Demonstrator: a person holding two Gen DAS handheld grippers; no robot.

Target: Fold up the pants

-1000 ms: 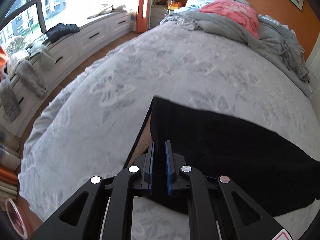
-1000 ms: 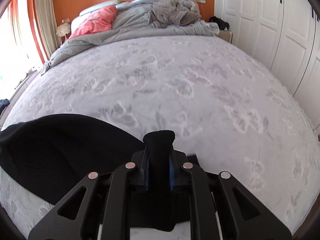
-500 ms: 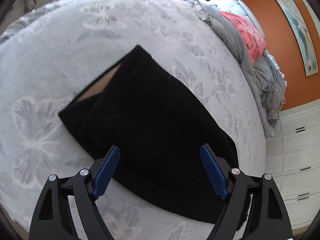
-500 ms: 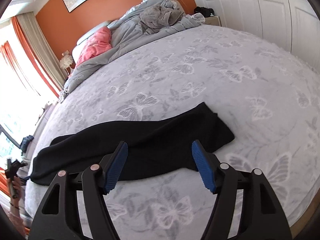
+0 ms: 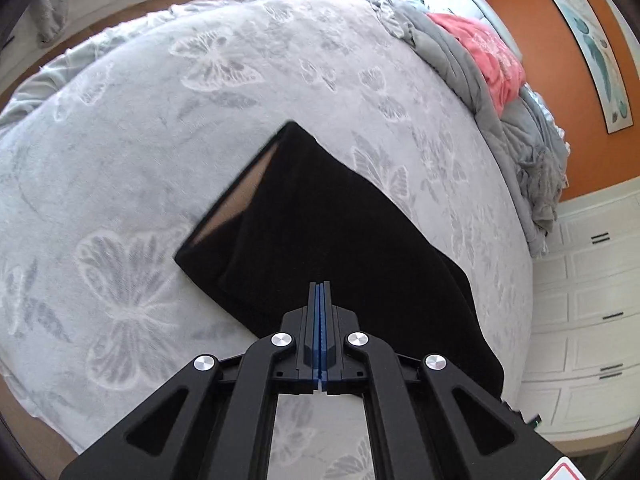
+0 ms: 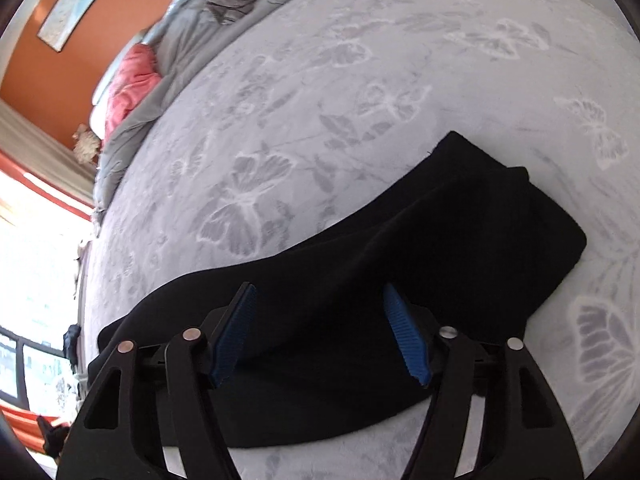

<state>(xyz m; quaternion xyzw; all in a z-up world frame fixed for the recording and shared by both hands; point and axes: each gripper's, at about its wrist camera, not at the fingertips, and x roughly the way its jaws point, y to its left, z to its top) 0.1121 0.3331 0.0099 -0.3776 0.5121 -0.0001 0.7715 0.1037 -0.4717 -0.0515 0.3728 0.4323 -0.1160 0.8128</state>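
The black pants [image 5: 340, 220] lie flat on the bed [image 5: 140, 128] as a long, narrow strip, apparently already doubled leg over leg, so the lengthwise fold looks done and the crosswise fold comes next. The left claw [image 5: 321, 286] hangs over the near edge of the cloth with its jaws pressed together and no fabric visibly pinched. The open waist end, showing a pale lining, lies ahead of it and to its left. The right claw [image 6: 318, 288] points down at the other stretch of the pants [image 6: 440, 232]. Its jaws stand apart but are closing, with cloth lying beneath the gap and not yet pressed by either pad. The blunt far end sits ahead and to its right. The next move probably calls for pinching both layers at one end, lifting it and carrying it over the other end with the edges aligned.
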